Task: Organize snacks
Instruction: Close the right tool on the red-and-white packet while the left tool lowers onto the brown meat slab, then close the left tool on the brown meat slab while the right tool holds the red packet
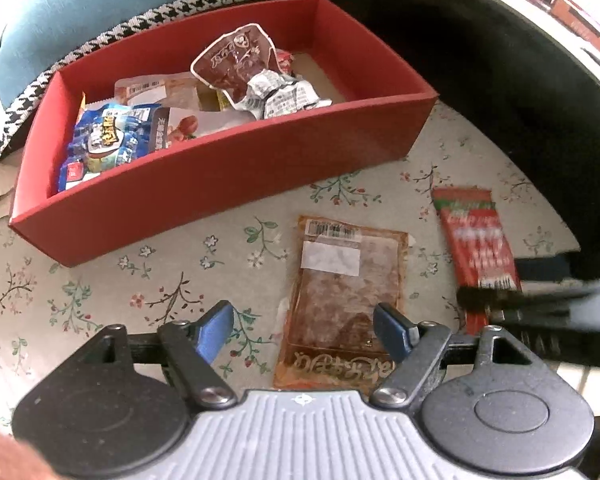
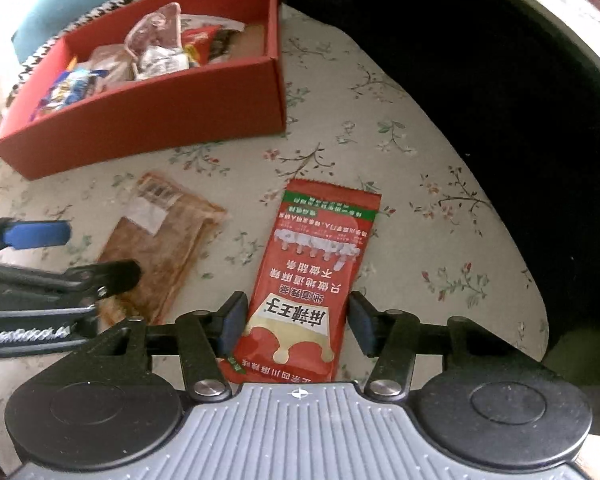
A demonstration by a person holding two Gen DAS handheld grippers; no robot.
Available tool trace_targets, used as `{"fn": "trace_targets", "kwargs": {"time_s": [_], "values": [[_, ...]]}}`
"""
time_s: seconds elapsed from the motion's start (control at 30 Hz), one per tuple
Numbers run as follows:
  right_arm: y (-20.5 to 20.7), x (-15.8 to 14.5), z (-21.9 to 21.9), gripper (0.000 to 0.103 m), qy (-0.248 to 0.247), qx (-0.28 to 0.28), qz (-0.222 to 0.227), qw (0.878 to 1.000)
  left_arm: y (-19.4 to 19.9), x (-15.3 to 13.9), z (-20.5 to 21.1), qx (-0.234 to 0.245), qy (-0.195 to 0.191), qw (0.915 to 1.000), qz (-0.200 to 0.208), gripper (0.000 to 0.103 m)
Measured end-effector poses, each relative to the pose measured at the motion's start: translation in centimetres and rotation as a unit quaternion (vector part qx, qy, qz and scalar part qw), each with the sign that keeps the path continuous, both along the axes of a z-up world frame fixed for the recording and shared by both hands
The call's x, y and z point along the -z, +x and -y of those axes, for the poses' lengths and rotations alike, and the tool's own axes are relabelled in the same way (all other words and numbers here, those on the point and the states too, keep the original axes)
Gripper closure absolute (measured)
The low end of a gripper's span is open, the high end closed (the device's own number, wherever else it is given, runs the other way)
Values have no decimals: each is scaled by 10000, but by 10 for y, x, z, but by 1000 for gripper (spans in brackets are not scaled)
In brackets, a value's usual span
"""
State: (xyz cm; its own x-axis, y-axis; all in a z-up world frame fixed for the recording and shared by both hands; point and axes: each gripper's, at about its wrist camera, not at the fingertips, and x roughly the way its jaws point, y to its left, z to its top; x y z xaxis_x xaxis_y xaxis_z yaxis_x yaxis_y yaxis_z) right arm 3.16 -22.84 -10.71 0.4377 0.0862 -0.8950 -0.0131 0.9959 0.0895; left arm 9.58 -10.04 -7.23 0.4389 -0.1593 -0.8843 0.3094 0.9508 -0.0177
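A red snack packet [image 2: 320, 256] with white lettering lies flat on the flowered tablecloth. My right gripper [image 2: 296, 312] straddles its near end, one pad close beside each long edge, and the packet is not buckled or lifted. A brown see-through packet [image 1: 340, 280] with a barcode label lies to its left. My left gripper [image 1: 304, 316] hovers open over that packet's near half, its blue pads [image 1: 216, 328] wide apart. Behind stands the red box [image 1: 228, 176] with several snack bags inside.
The flowered tablecloth [image 2: 420, 168] ends at a curved edge on the right, with dark space beyond. A houndstooth cushion [image 1: 100, 40] and a teal seat lie behind the box. In the left wrist view the right gripper's body [image 1: 548, 300] reaches in over the red packet's end.
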Motion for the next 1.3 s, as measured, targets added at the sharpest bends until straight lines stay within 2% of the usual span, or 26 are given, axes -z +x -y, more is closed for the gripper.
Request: {"fn": "trace_targets", "kwargs": {"time_s": [0.2,0.23,0.3,0.4,0.57,0.6,0.67,0.73,0.8,0.9,0.97,1.07,1.2,1.27,1.3], "values": [[2,8,6,41,-222,195,-26,9996,5,9,4,3,114,9999,-51,27],[3,10,7,41,-225,198,-52,9995,7,12,5,-13,120,9999,-55,21],[5,15,9,37,-217,188,-97,9995,10,14,9,-37,68,10000,-20,19],[10,21,14,31,-240,279,-164,9992,14,16,18,7,15,10000,15,19],[12,22,23,30,-85,370,-176,9991,11,21,26,11,112,9998,185,20],[11,22,21,34,-99,351,-163,9992,9,21,27,29,144,9997,200,21],[11,21,20,39,-49,297,-150,9994,3,20,27,39,183,9996,232,34],[8,18,18,41,-58,248,-137,9996,-2,18,23,21,144,9997,198,40],[7,16,14,44,-93,192,-116,9997,-8,18,18,-70,132,9998,161,42],[7,10,8,44,51,78,-48,9999,-15,15,12,-143,197,9995,204,48],[6,6,3,45,54,9,13,10000,-18,10,7,-209,137,9994,233,62],[5,5,-5,45,55,-76,43,9999,-19,0,-6,-348,18,9991,223,71],[6,8,-7,45,-117,-90,31,9999,-13,2,-26,-558,-85,9984,87,69],[7,8,-6,45,-118,-76,49,9999,-10,6,-31,-606,-160,9980,-27,54],[8,7,-5,45,-105,-63,49,9999,-9,8,-31,-630,-226,9977,-82,50]]}}
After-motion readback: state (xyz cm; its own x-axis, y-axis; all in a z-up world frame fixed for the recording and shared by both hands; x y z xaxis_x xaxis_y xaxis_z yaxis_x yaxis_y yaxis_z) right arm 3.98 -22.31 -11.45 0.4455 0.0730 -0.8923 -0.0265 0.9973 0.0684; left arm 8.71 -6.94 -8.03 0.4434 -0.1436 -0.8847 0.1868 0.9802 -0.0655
